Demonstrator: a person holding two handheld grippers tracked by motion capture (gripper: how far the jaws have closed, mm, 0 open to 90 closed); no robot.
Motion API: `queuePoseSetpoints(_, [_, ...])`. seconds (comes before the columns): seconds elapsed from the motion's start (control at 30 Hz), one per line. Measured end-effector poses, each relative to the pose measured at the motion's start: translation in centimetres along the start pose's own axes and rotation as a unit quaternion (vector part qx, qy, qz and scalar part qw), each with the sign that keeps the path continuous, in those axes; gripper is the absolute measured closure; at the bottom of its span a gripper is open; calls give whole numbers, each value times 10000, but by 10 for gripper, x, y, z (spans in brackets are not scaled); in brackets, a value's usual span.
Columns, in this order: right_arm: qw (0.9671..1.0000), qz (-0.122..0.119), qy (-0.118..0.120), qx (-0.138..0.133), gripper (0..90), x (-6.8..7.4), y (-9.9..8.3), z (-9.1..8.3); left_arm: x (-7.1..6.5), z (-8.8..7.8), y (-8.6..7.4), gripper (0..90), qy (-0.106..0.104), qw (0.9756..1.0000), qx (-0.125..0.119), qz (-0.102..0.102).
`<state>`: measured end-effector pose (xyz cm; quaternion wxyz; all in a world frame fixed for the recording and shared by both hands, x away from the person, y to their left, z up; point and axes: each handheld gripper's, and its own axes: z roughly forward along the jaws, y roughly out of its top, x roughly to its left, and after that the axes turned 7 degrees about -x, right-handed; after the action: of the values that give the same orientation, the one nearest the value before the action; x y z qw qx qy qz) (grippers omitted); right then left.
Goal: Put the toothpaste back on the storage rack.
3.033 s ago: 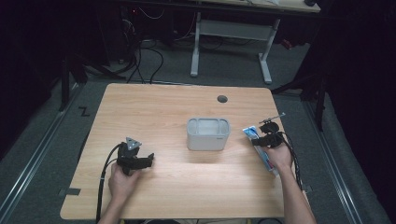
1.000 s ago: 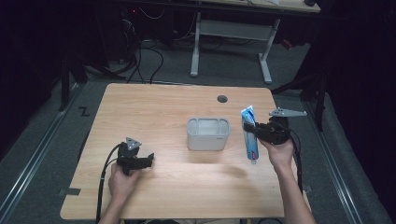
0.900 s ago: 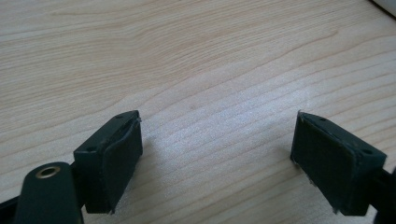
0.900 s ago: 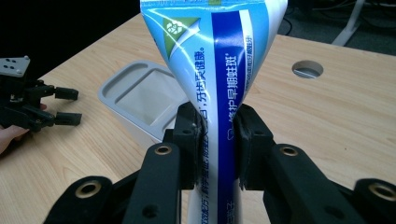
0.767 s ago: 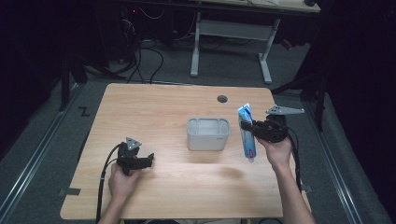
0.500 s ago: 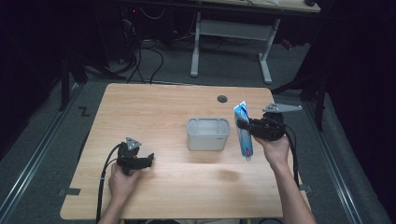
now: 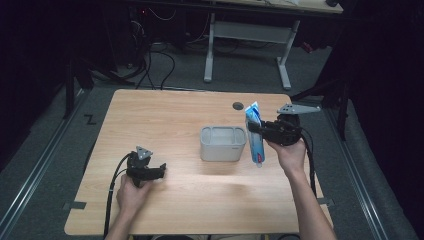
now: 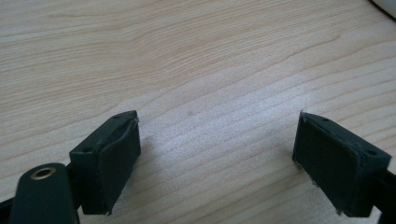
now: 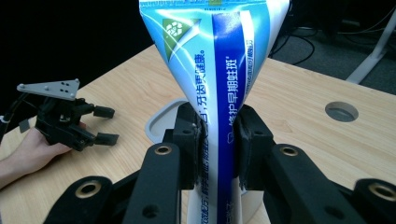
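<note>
Toothpaste tube (image 7: 255, 135): blue and white, clamped in the right claw (image 7: 257, 131), pads pressed on both flat sides near mid-length. It hangs upright above the surface (image 7: 170, 115), crimped end up, cap end down, just beside the right wall of the grey container (image 7: 223, 144). Left claw (image 7: 161, 171): resting on the surface near the front left, jaws spread wide with nothing between them, well apart from the container.

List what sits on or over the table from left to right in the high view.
left gripper → grey bin → toothpaste tube → right gripper, clamped on the tube
</note>
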<state>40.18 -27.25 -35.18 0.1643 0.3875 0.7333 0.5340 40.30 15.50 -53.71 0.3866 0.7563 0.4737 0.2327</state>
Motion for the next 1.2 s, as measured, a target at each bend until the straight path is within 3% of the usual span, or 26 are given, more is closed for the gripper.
queuePoseSetpoints(0.2, [10000,-69,6,-40,732,6,10,1,-2,0,0,154,-16,10000,-2,16])
queuePoseSetpoints(0.37, [9998,-144,52,-99,731,10,19,13,-3,0,0,154,0,10000,7,6])
queuePoseSetpoints(0.83, [9996,-159,-18,-234,729,12,33,31,-3,0,0,155,9,10000,5,-1])
queuePoseSetpoints(1.2, [9993,-277,102,-208,729,20,51,59,-3,0,0,158,-3,10000,1,0])
